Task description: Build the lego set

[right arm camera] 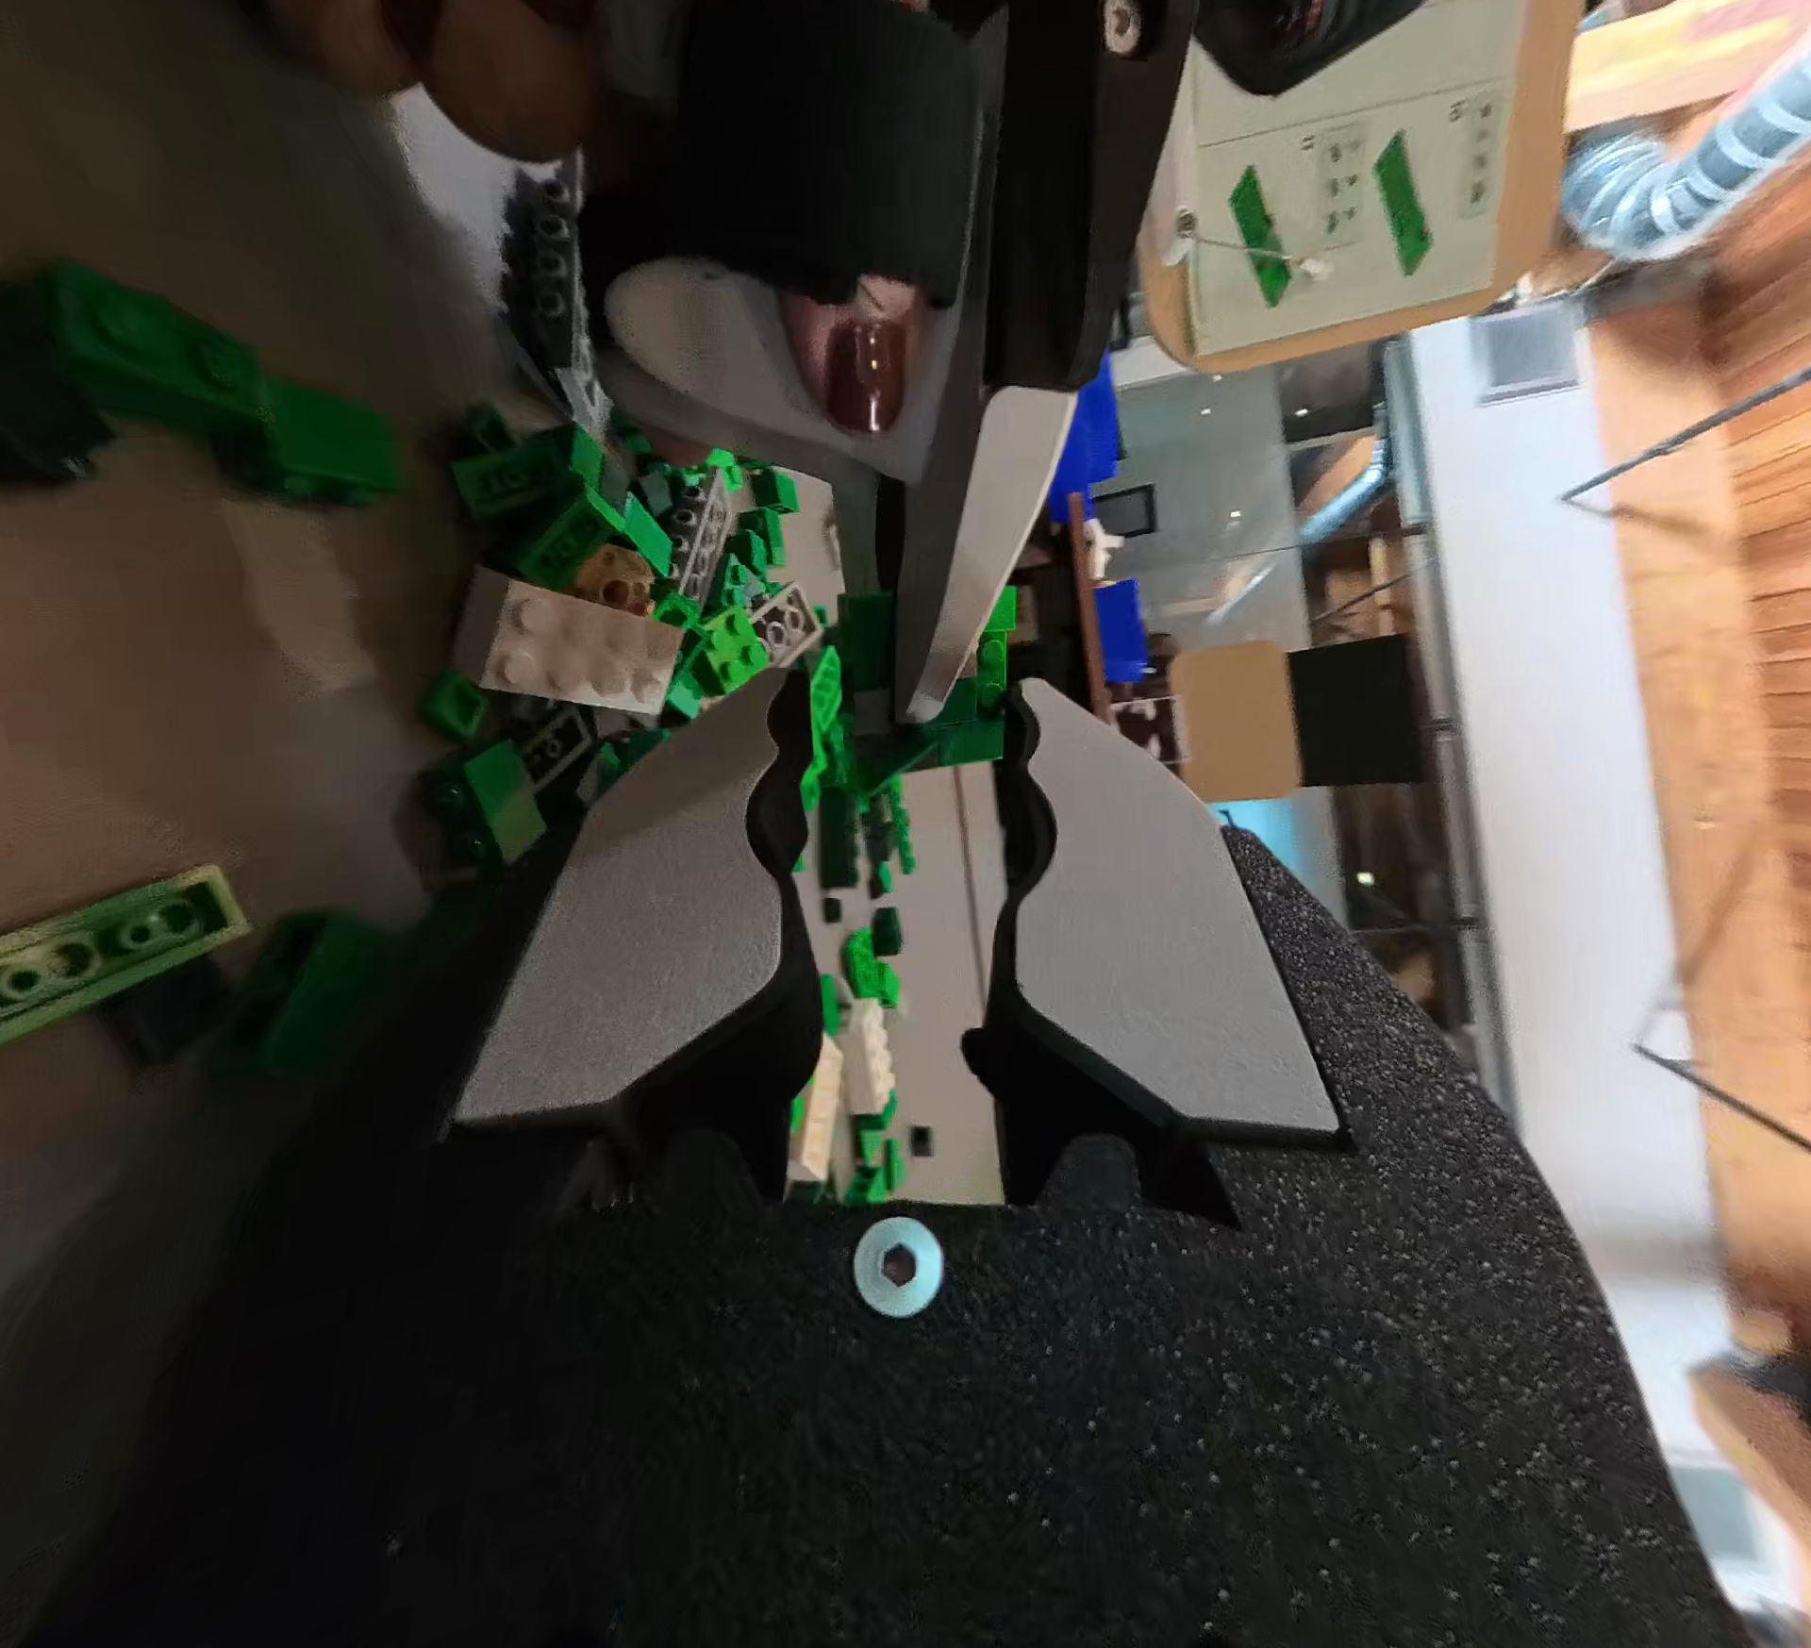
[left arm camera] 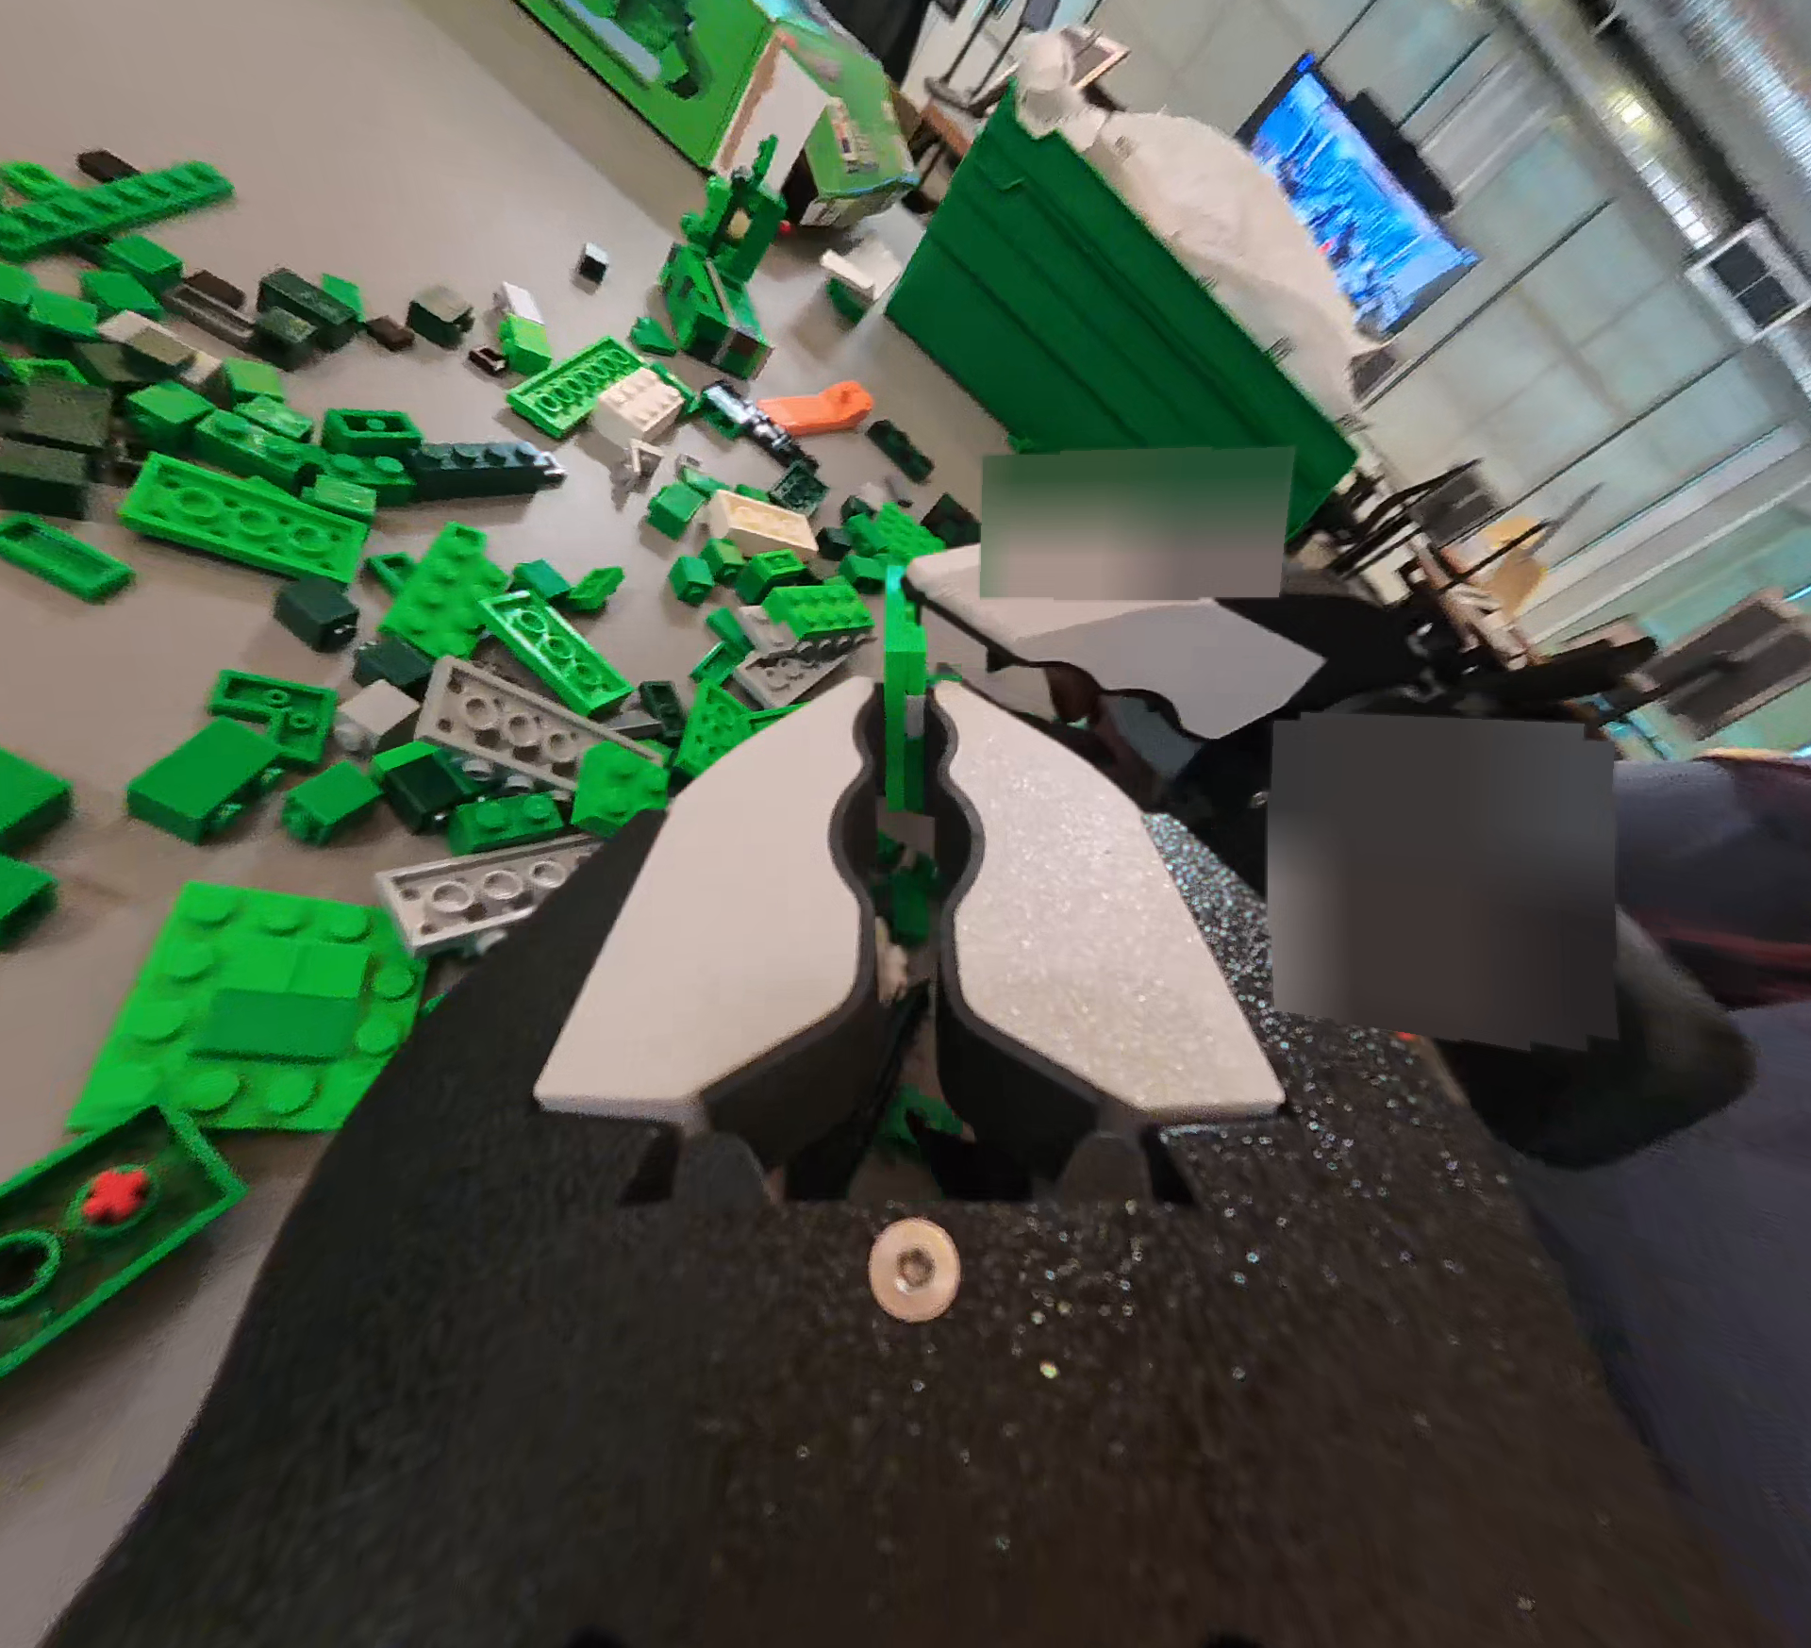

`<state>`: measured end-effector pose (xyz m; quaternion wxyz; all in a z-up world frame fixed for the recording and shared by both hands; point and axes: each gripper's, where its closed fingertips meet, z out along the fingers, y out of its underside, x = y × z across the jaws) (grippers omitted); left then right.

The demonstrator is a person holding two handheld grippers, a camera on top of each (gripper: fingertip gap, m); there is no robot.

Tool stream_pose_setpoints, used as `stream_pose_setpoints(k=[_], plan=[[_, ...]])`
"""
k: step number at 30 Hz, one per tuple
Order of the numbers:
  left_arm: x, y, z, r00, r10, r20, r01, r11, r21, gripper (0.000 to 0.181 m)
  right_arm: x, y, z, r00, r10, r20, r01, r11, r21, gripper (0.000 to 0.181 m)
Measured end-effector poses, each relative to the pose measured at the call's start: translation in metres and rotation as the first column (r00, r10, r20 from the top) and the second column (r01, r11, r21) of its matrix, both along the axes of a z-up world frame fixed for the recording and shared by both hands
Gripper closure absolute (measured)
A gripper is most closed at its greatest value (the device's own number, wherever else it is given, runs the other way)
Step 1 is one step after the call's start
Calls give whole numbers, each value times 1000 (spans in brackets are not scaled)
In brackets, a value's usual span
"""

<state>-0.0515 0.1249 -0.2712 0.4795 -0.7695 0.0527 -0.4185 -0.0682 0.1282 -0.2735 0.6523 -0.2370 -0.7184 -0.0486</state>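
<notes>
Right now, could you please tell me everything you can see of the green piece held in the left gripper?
The green piece is a thin, bright green plastic build, standing roughly upright between the left gripper's grey fingers, which are closed on its lower part. Its top pokes out above the fingertips, and a small grey part shows on it. It is lifted above the table. The right gripper, open, sits close by it.

Bricks (left arm camera: 245, 513) mostly green, some grey, white; one orange pc (left arm camera: 818, 408); box (left arm camera: 627, 3) green.
</notes>
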Motion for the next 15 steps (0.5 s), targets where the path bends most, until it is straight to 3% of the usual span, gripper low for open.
stream_pose_setpoints(k=[1,6,11,15], plan=[[-1,0,-1,1000,5,-18,-5,1000,0,175,0,0,-1,1000,0,6,0,1000,-22,142],[-2,1,-5,998,13,-57,-13,1000,-6,175,0,-2,-4,1000,6,17,-5,995,-100,139],[-10,3,-4,999,40,-36,-40,999,-13,175,3,4,0,1000,-16,-11,14,987,-161,134],[-9,-1,-2,1000,-5,15,6,1000,-30,175,4,6,-2,1000,-12,0,12,977,-214,130]])
